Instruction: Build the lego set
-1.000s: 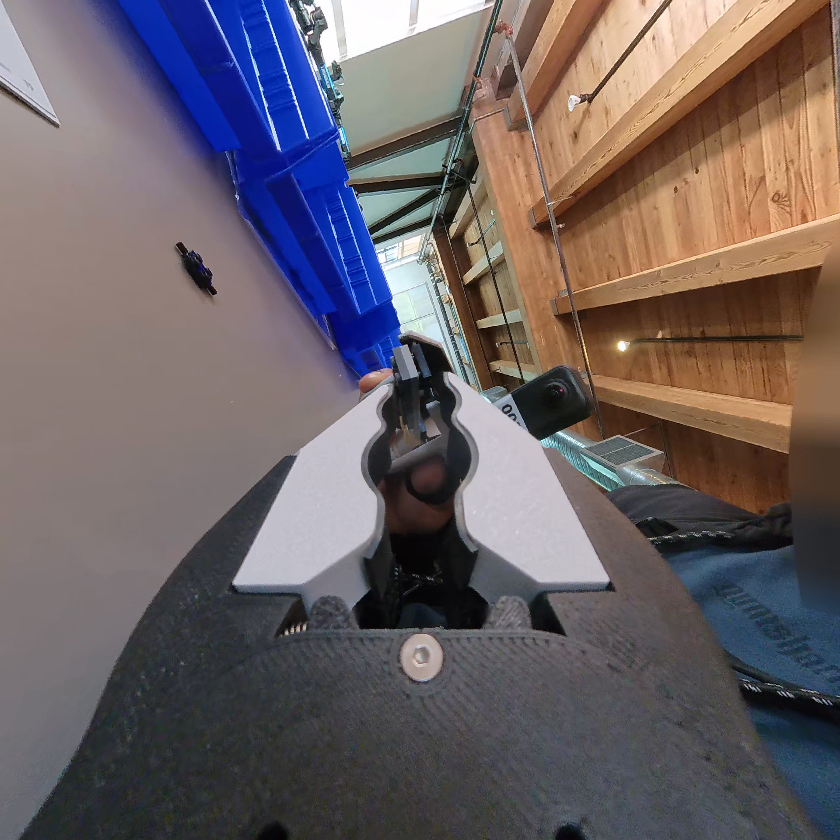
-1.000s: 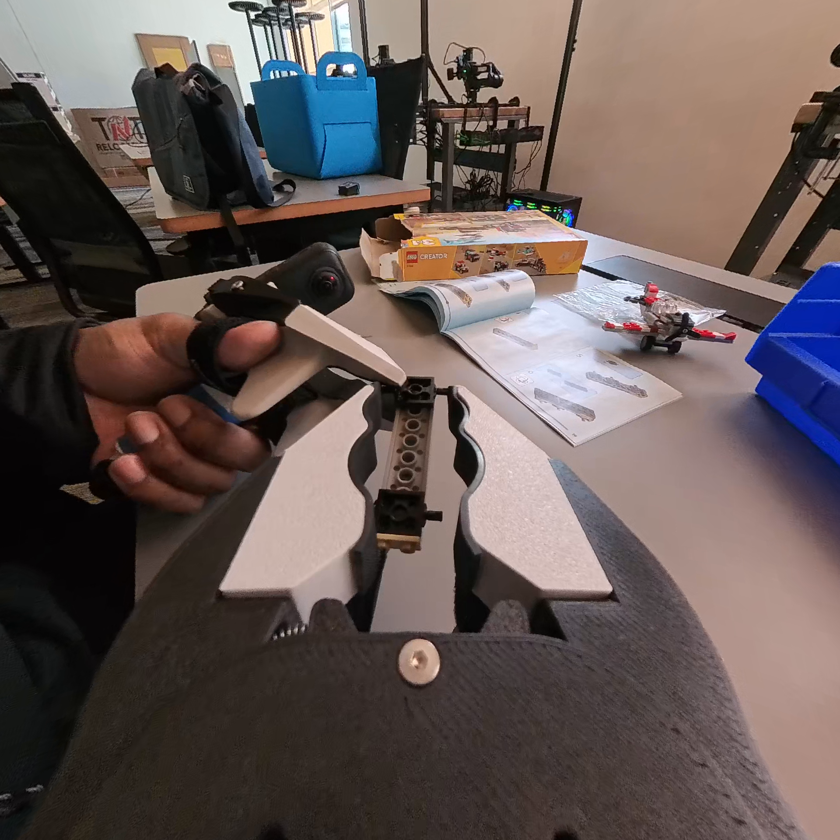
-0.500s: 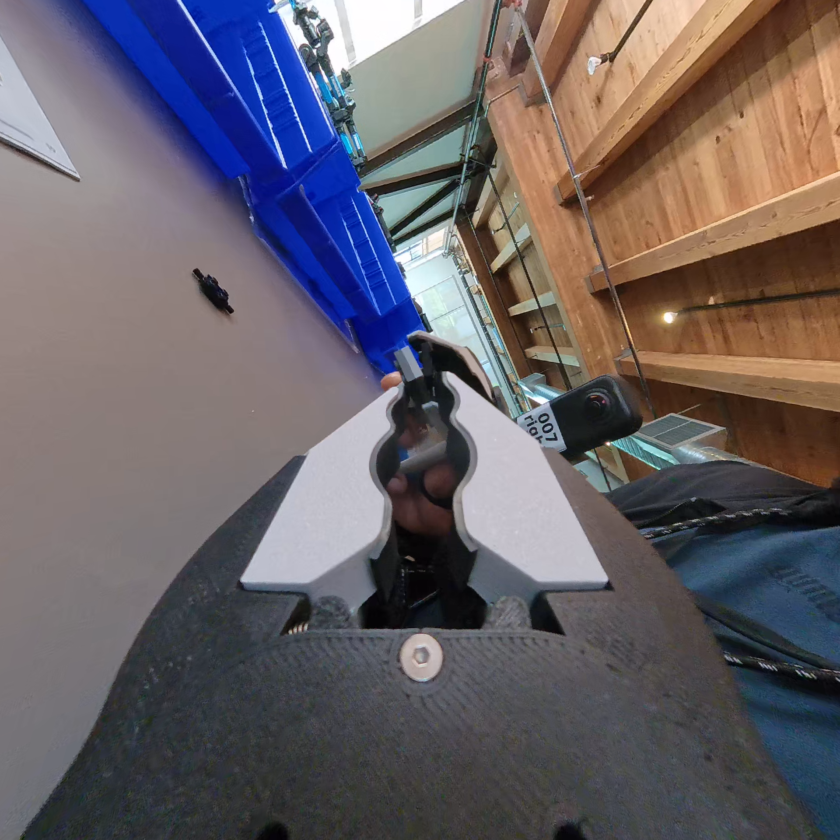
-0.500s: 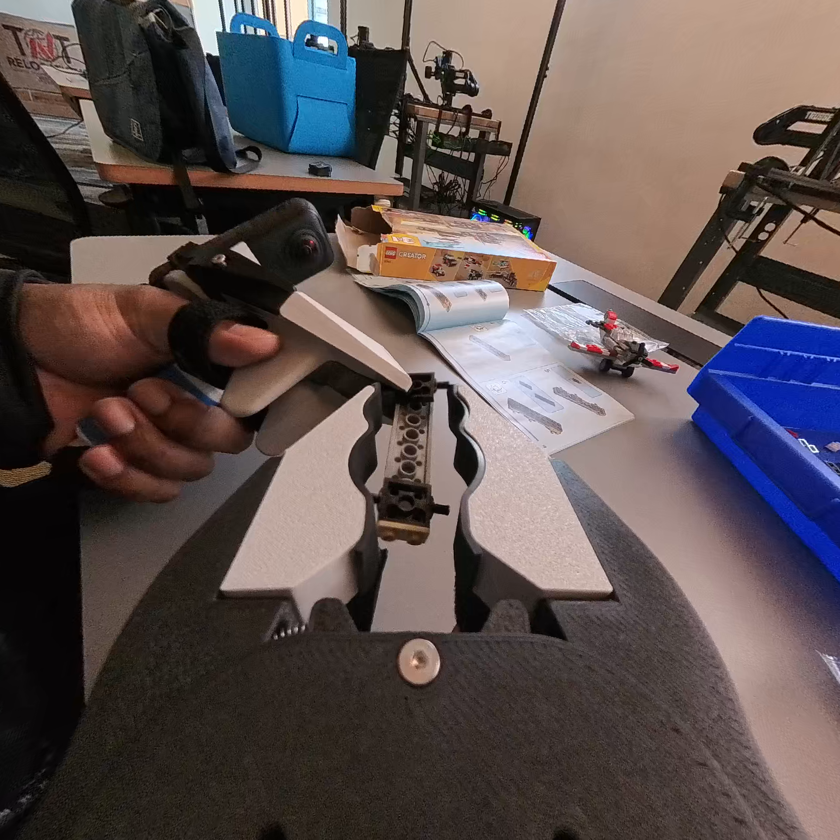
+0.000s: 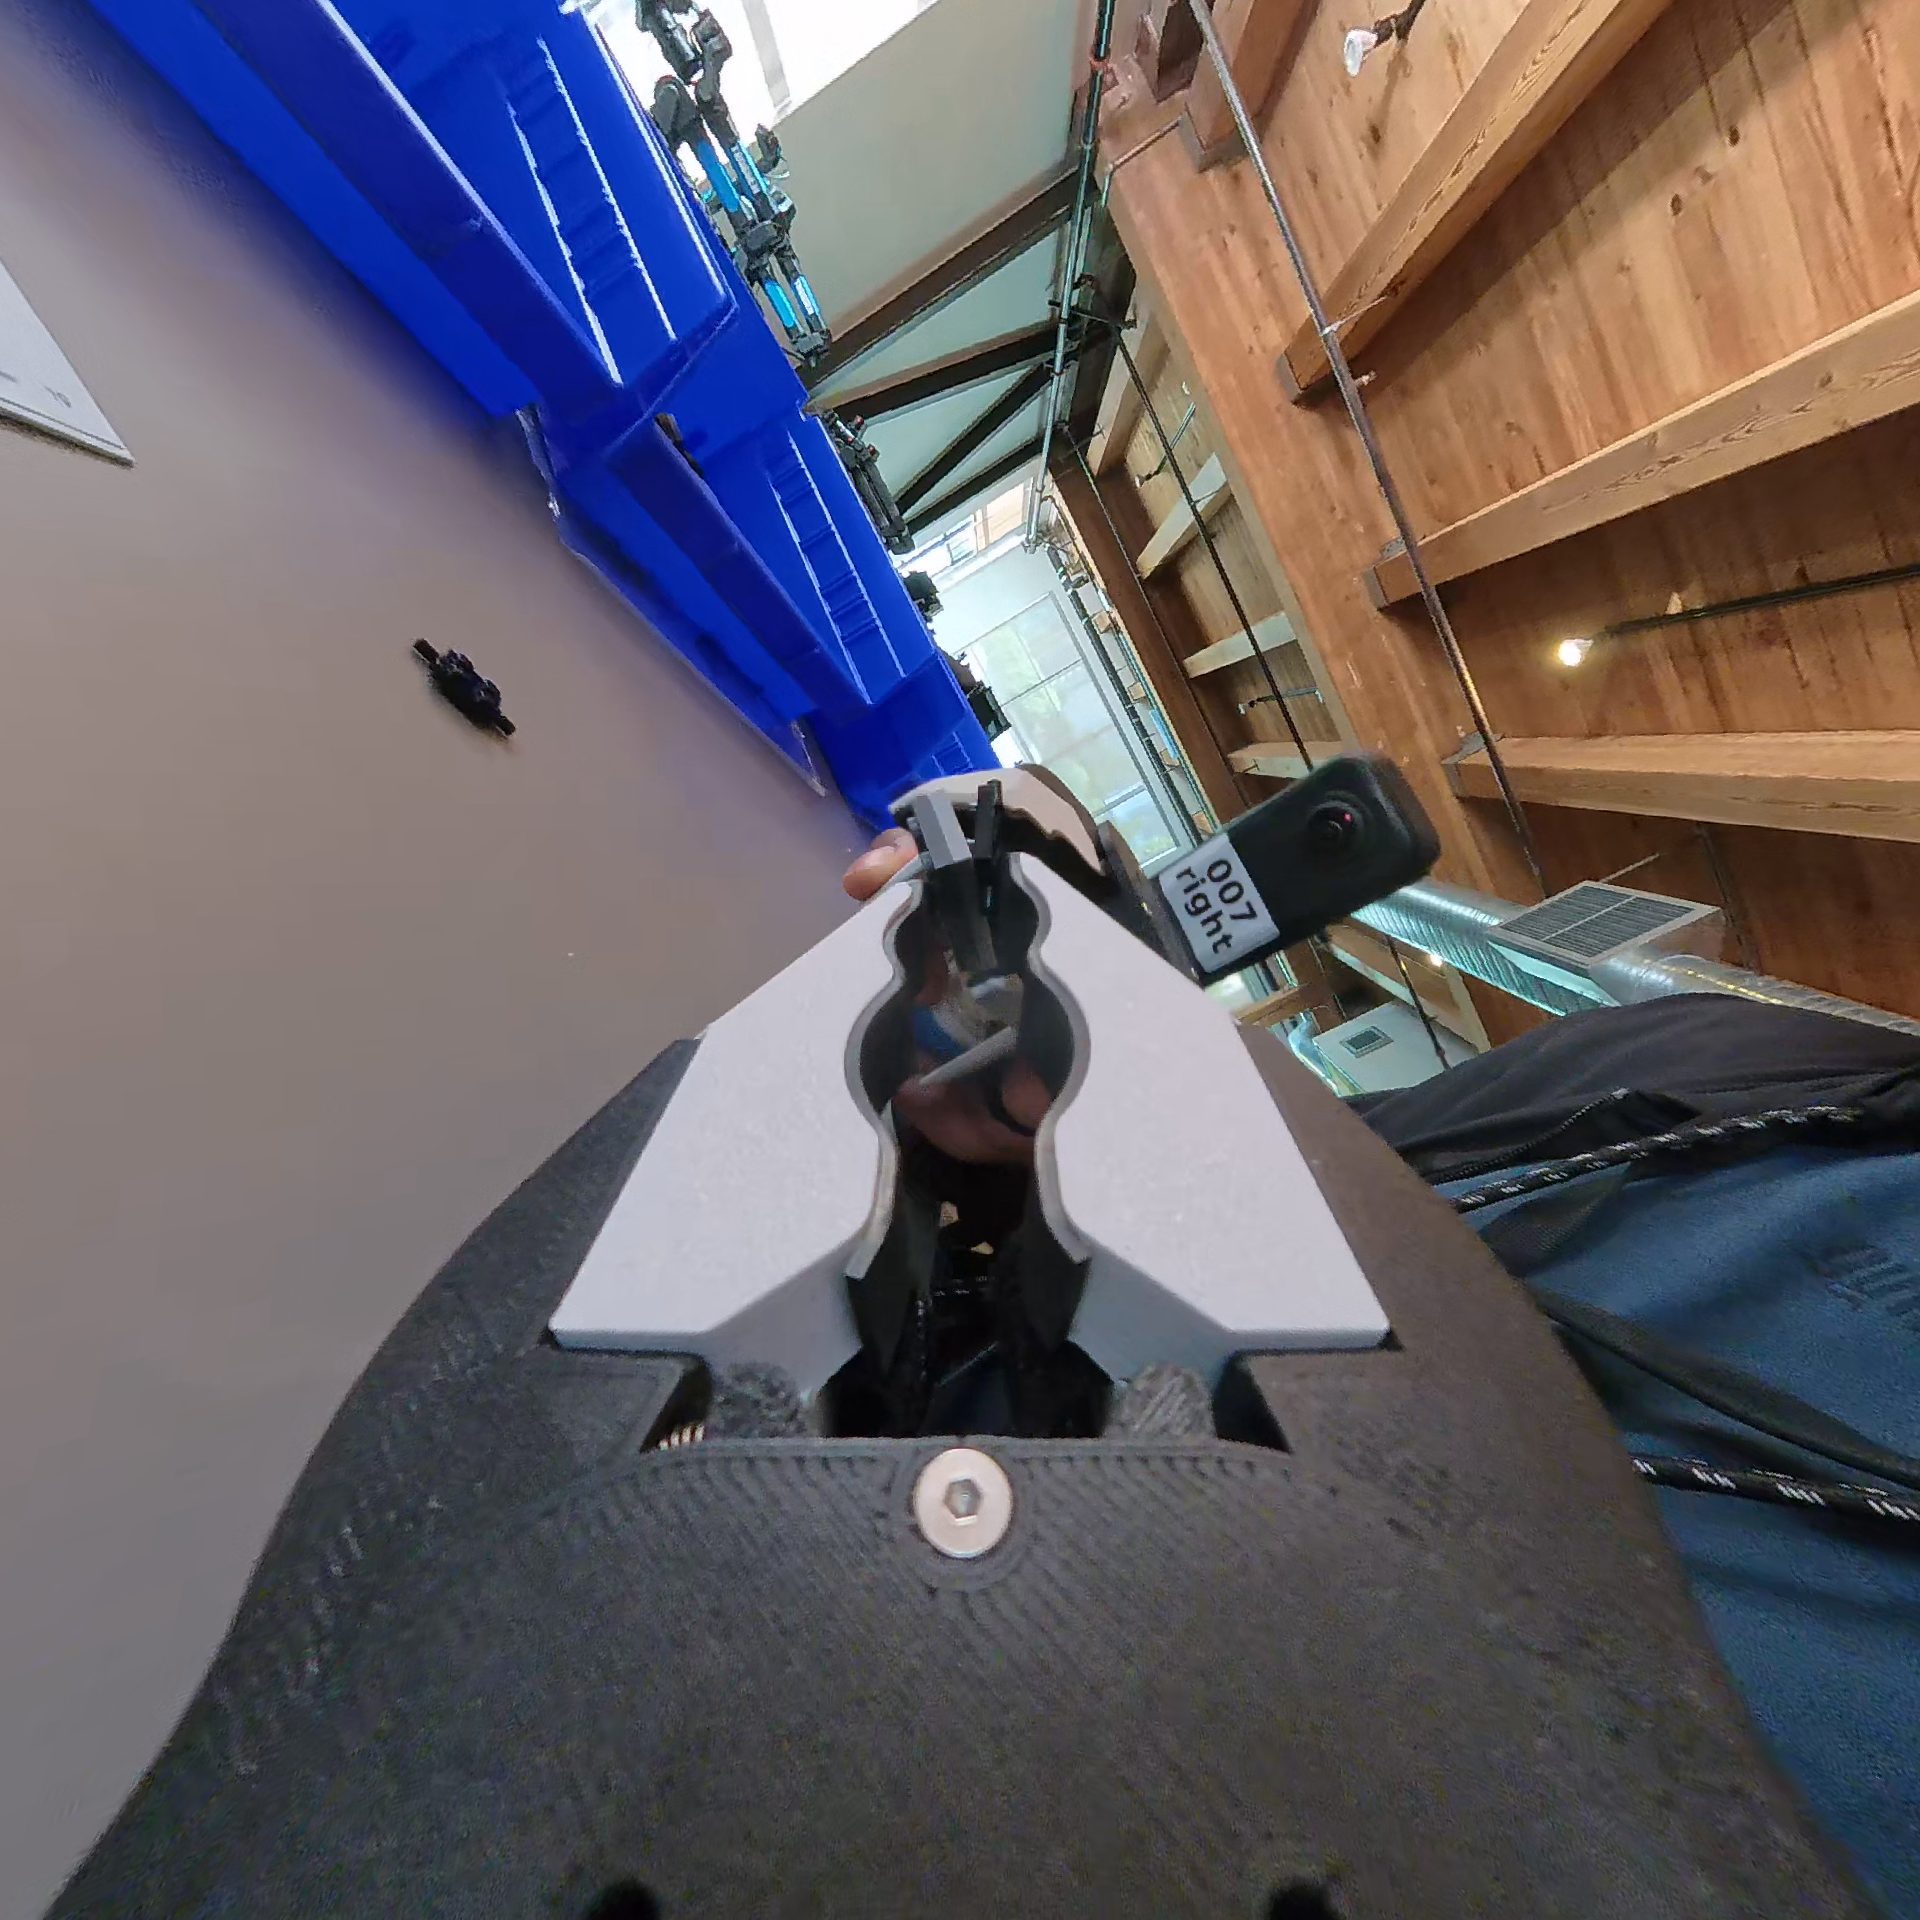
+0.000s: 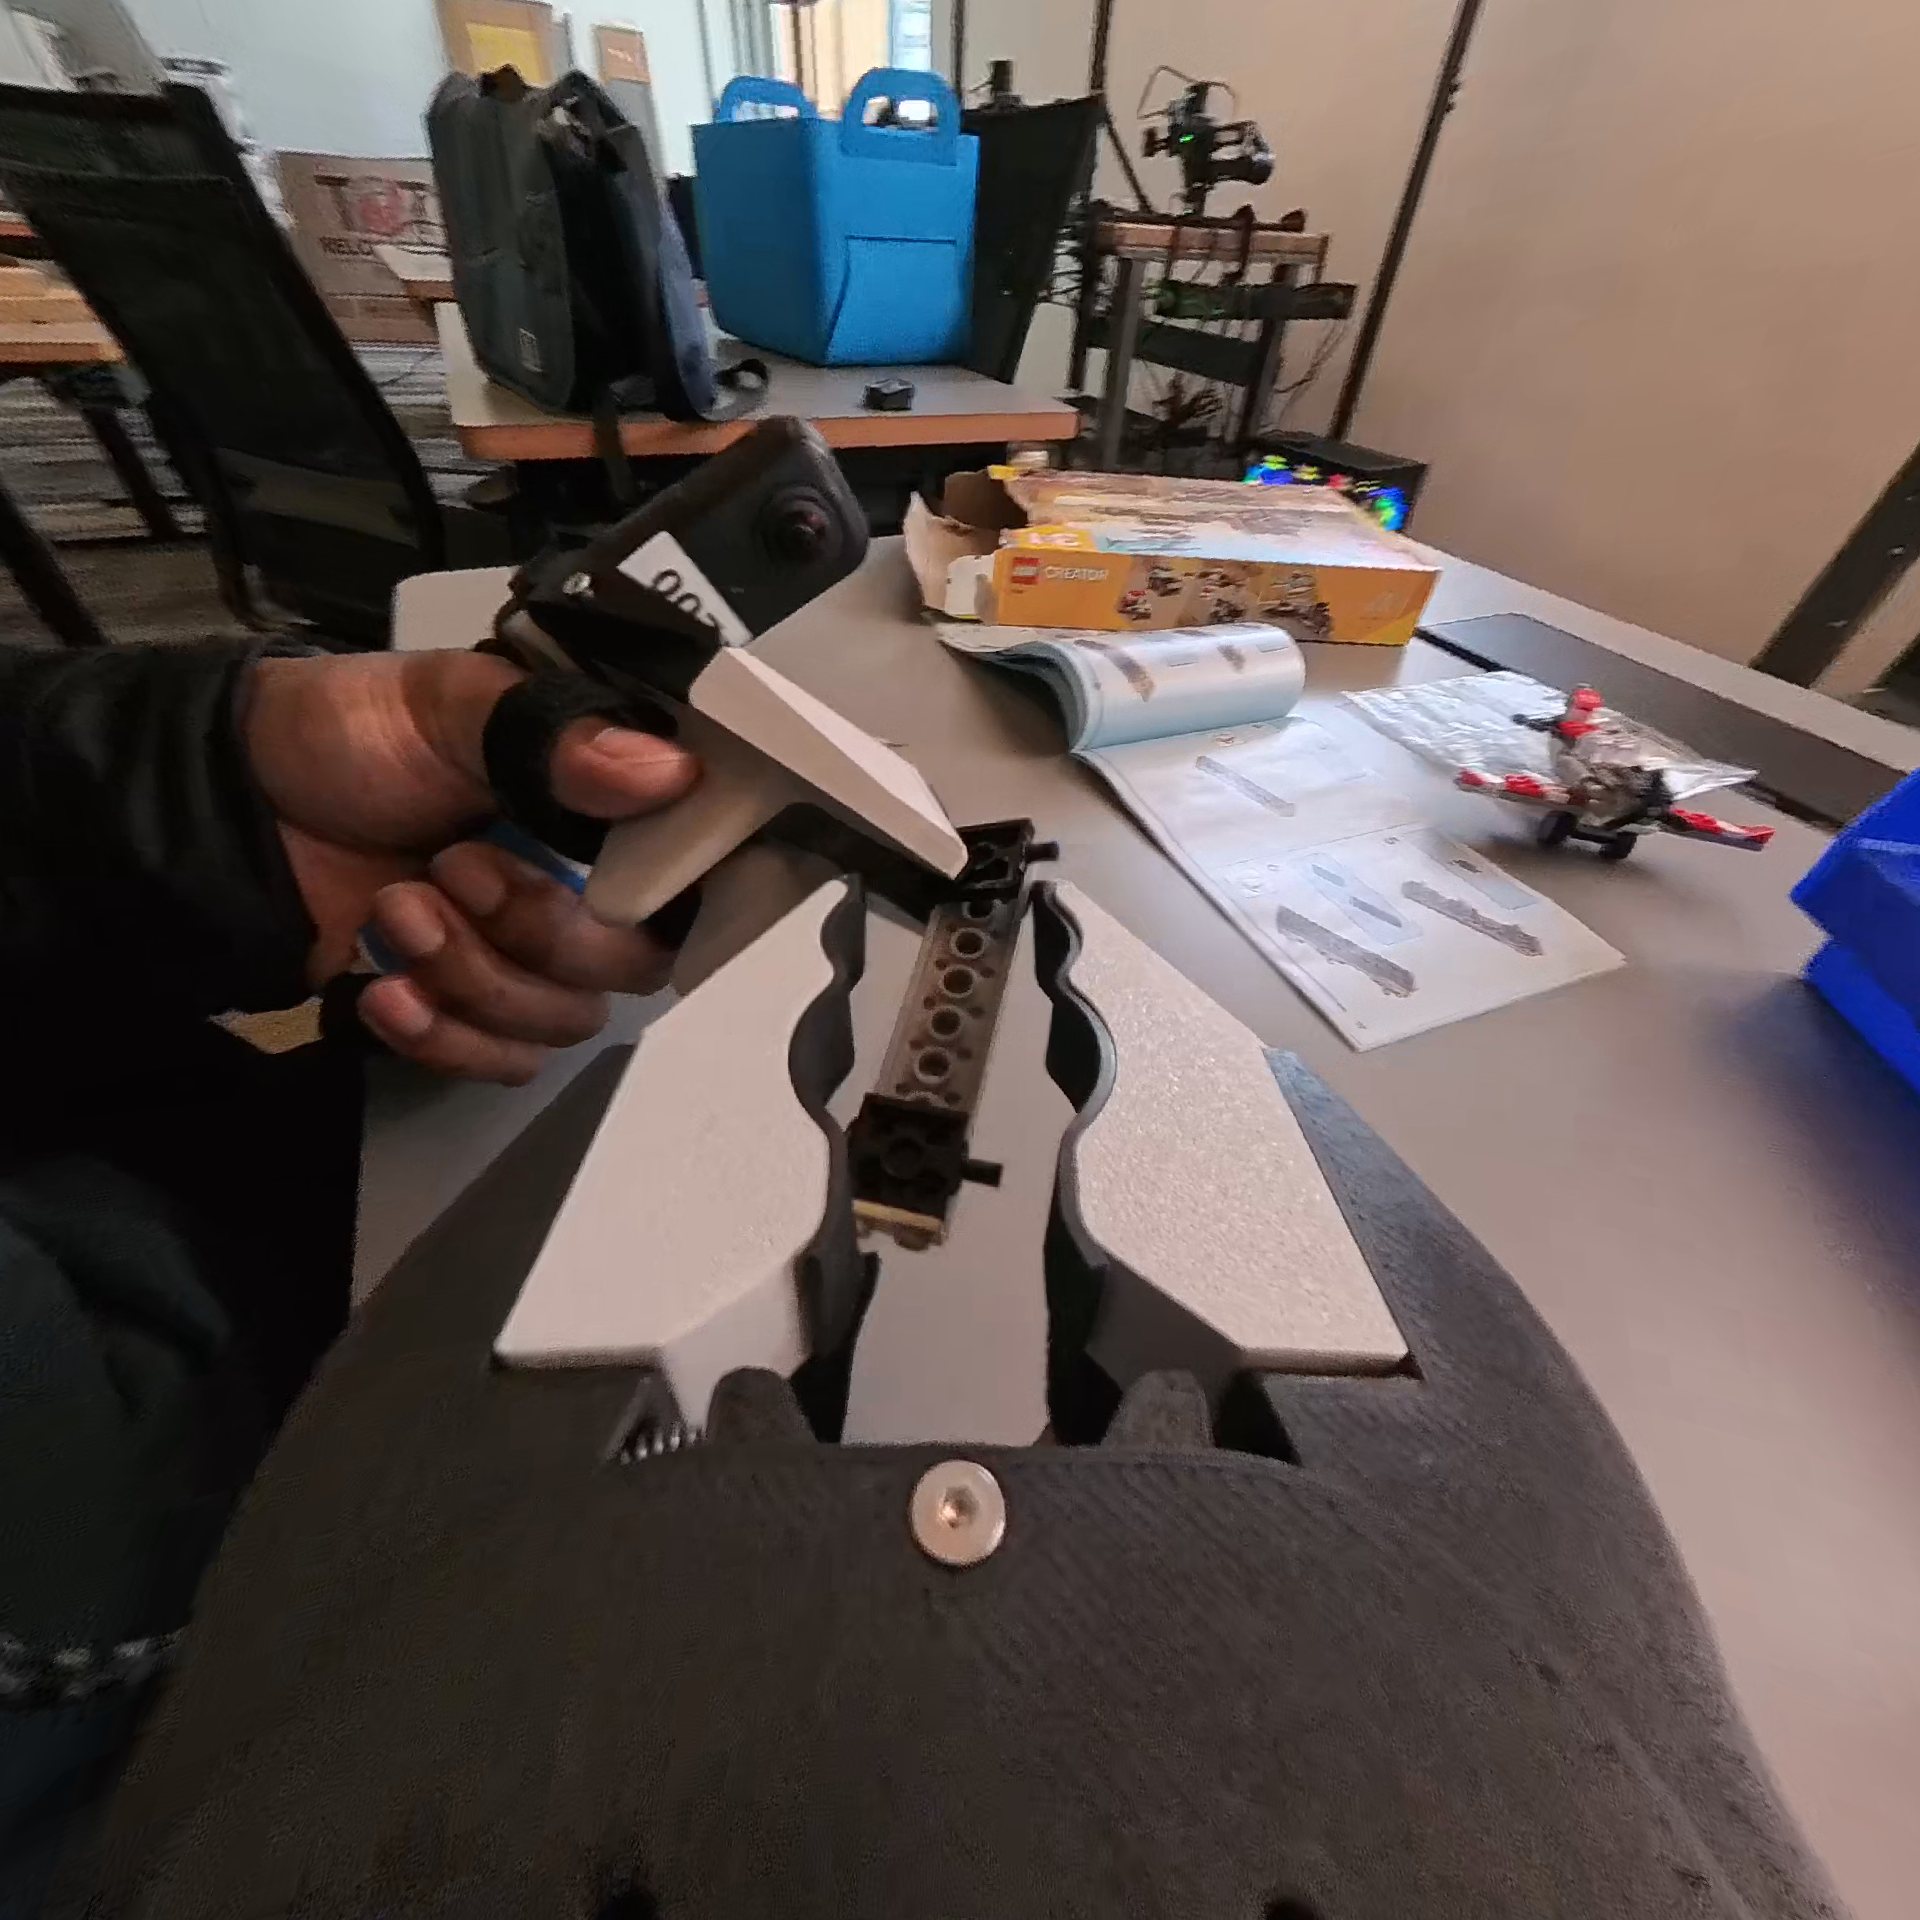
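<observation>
Right wrist view: the dark grey lego beam now leans to the upper right, more tilted than before, loose between the spread right gripper fingers. The left gripper pinches its far black end. At mid-right, the blue bin shows less, contents hidden. The beam has round holes and a black axle block.

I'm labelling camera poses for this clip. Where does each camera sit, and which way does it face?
Left wrist view: on the left gripper, rolled sideways, looking along the table past blue bins; a thumb and jacket show.
Right wrist view: on the right gripper, looking across the table at the box and booklet; the left hand shows.
Shared: the Lego beam, and each sees the other gripper.
</observation>
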Demonstrator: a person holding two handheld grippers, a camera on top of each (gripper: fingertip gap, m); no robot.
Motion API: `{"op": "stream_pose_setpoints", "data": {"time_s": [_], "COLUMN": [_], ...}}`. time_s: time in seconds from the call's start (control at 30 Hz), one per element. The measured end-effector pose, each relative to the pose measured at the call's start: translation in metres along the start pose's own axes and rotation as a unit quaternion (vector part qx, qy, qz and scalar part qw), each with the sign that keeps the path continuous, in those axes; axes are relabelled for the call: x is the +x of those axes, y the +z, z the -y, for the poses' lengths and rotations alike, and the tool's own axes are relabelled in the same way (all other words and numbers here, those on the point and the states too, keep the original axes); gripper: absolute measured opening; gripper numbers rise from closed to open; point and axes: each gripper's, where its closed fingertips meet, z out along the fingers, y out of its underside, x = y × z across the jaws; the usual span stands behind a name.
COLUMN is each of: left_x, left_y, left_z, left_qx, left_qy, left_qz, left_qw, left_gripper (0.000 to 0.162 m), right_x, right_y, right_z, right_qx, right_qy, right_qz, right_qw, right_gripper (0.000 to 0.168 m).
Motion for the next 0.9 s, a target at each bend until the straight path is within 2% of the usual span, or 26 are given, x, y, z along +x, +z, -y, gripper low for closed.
{"op": "stream_pose_setpoints", "data": {"time_s": [0.23,0.47,0.67,0.77,0.9], "left_x": [-0.001,0.004,0.010,0.013,0.014], "left_y": [-0.004,0.004,0.007,0.008,0.008], "left_z": [0.005,-0.010,-0.018,-0.022,-0.022], "left_qx": [0.006,-0.039,-0.065,-0.073,-0.074], "left_qy": [0.004,0.037,0.049,0.039,0.040], "left_qz": [0.003,0.003,-0.010,-0.023,-0.024], "left_qw": [1.000,0.999,0.997,0.996,0.996], "left_gripper": [0.012,0.012,0.012,0.014,0.014], "right_x": [0.013,0.007,0.000,-0.002,-0.003], "right_y": [-0.019,-0.022,-0.024,-0.026,-0.026], "right_z": [0.010,0.007,0.007,0.007,0.008], "right_qx": [0.032,0.034,0.034,0.039,0.042], "right_qy": [0.129,0.287,0.341,0.364,0.372], "right_qz": [0.087,0.185,0.232,0.250,0.252], "right_qw": [0.987,0.939,0.910,0.896,0.892], "right_gripper": [0.034,0.034,0.016,0.013,0.013]}}
